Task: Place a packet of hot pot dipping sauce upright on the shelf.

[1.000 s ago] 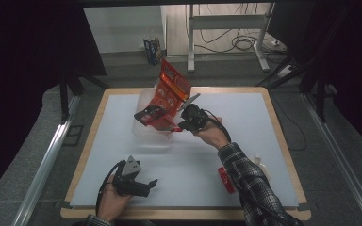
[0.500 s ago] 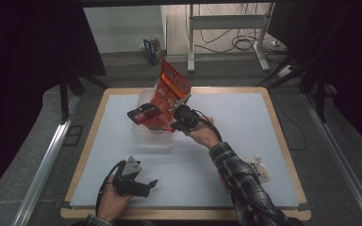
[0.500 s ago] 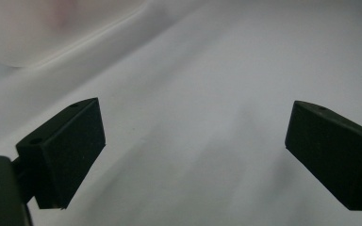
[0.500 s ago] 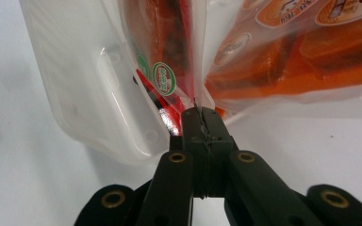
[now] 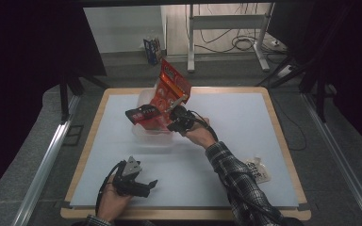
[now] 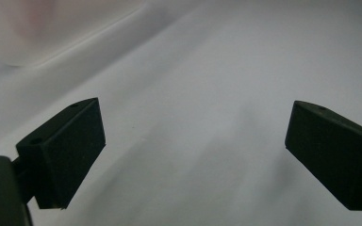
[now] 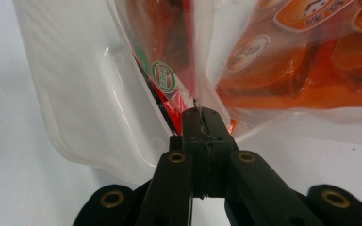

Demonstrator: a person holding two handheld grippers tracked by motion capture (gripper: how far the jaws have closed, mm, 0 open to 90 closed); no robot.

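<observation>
- Since the earlier frames, your right gripper [image 5: 173, 114] has carried the dark red packet [image 5: 143, 114] leftward, from the right side of the clear plastic bin [image 5: 146, 133] to above its left half; the packet now lies almost level over the bin's left rim instead of hanging beside the big orange-red bag [image 5: 170, 88].
- The packet is not down yet: it is in the air above the bin, which sits near the middle of the table's far edge, a little left of centre.
- In the right gripper view the jaws are pressed together on a thin sealed edge of the packet [image 7: 169, 82], so you are pinching film only, right against the bin's wall [image 7: 89, 89].
- The large bag stands upright and tilted in the bin, leaning toward the far edge of the table [image 5: 245, 127]; it takes up the right part of the bin, so I judge the left part to be the free room for the packet.
- Meaning for the work: the carry looks nearly done; what seems left is to lower the packet inside and let go.
- Your left gripper [image 5: 136, 181] rests near the table's near edge, left of centre, jaws spread wide with nothing between them.
- A small pale packet [image 5: 257, 169] lies near the table's right edge, well apart from the bin.
</observation>
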